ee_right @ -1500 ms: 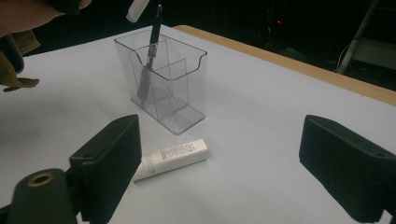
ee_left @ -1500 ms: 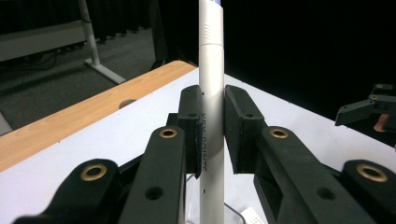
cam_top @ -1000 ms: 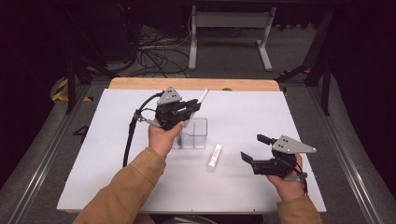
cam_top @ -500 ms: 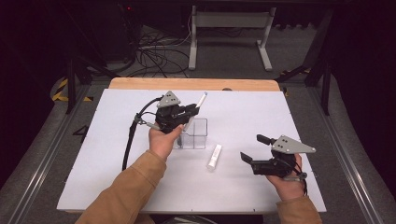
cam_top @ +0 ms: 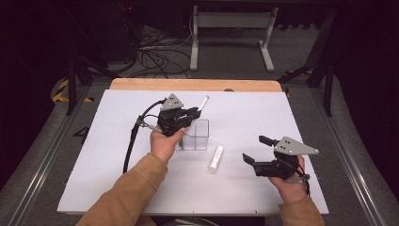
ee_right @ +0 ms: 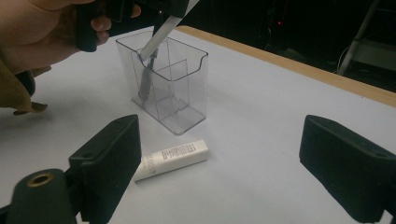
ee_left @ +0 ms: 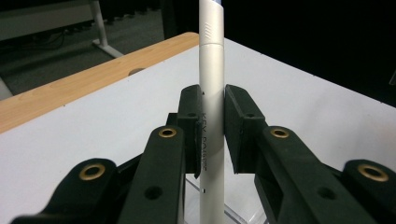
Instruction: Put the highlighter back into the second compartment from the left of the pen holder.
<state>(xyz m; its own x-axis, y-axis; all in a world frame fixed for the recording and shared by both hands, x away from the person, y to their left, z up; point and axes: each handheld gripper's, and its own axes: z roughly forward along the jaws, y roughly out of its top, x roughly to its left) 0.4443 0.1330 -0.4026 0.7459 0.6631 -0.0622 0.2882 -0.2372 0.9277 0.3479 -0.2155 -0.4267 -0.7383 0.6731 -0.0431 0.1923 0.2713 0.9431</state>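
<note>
My left gripper (cam_top: 190, 114) is shut on a white pen (cam_top: 203, 102) and holds it tilted over a clear plastic organiser box (cam_top: 197, 136) at the table's middle. In the left gripper view the pen (ee_left: 211, 70) stands between the two closed jaws. The right gripper view shows the pen (ee_right: 163, 32) with its lower end inside the box (ee_right: 182, 93), in the rear compartment. A white tube (cam_top: 216, 158) lies flat just right of the box, also seen as the tube (ee_right: 172, 158) near my right jaws. My right gripper (cam_top: 255, 149) is open and holds nothing, low at the front right.
The white tabletop (cam_top: 108, 174) has a wooden strip (cam_top: 197, 84) along its far edge. The left gripper's black cable (cam_top: 129, 146) trails over the table to the left. Cables and a metal stand (cam_top: 230, 28) are on the floor beyond.
The left gripper has lowered slightly with the pen, whose upper end sits a little lower than before. The right gripper and the white tube have not moved.
</note>
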